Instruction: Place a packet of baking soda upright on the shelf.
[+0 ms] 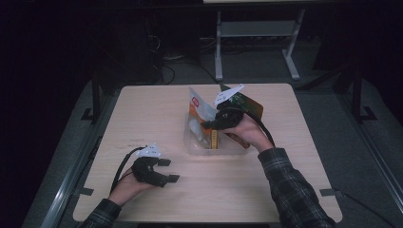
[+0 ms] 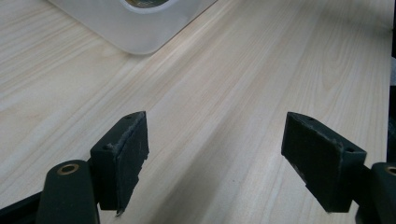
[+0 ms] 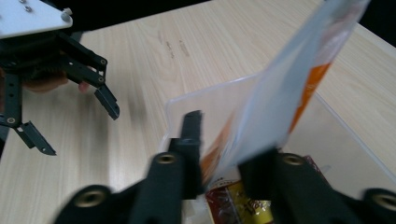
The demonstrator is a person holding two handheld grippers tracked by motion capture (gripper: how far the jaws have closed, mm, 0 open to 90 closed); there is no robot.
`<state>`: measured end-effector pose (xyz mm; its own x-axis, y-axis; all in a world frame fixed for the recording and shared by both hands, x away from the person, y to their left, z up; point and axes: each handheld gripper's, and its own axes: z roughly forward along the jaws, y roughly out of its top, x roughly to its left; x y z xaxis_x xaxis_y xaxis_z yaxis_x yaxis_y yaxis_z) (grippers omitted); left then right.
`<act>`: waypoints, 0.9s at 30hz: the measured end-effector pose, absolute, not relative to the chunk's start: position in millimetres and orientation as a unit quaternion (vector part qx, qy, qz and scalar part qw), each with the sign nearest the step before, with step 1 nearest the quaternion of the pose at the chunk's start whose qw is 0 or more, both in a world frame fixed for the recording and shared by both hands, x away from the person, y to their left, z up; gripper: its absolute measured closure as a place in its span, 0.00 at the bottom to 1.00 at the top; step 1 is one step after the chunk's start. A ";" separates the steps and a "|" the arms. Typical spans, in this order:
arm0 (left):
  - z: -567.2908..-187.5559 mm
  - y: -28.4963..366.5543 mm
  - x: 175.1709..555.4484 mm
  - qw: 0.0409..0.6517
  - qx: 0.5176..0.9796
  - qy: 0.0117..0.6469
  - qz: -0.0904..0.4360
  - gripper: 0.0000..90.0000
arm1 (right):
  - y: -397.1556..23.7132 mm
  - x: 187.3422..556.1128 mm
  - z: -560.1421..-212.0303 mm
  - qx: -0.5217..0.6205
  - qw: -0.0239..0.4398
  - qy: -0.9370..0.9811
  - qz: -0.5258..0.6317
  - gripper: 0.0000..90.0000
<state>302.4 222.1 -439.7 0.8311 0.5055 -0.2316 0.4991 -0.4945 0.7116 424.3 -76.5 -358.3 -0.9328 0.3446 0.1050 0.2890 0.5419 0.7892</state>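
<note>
A clear plastic bin point(image 1: 190, 145) stands at the table's middle. Over it a white and orange bag point(image 1: 202, 108) stands upright, tilted, between the jaws of my right gripper point(image 1: 211, 126). In the right gripper view the bag point(image 3: 289, 79) rises from the bin point(image 3: 196, 95); the gripper point(image 3: 224, 140) is blurred, with a gap between one jaw and the bag. A gold and brown snack pack point(image 3: 233, 196) lies in the bin below. My left gripper point(image 1: 170, 170) rests open and empty at the front left; in its own view the jaws point(image 2: 215, 154) stand wide over bare wood.
A green and orange package point(image 1: 249, 107) leans behind the right hand at the bin's far side. The bin's corner point(image 2: 135, 28) lies ahead of the left gripper. The table edge runs near both forearms. Dark floor and a desk frame lie beyond.
</note>
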 end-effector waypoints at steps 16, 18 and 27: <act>-440.9 225.1 306.8 0.405 0.865 0.297 0.005 0.24 | -98.0 394.2 -364.8 0.242 0.087 0.845 0.469 0.32; -441.0 226.8 306.0 0.406 0.865 0.295 0.007 0.24 | -100.3 390.2 -364.2 0.247 0.090 0.843 0.470 0.32; -441.1 229.8 300.6 0.402 0.867 0.293 0.015 0.24 | -111.0 371.7 -368.1 0.261 0.103 0.845 0.456 0.31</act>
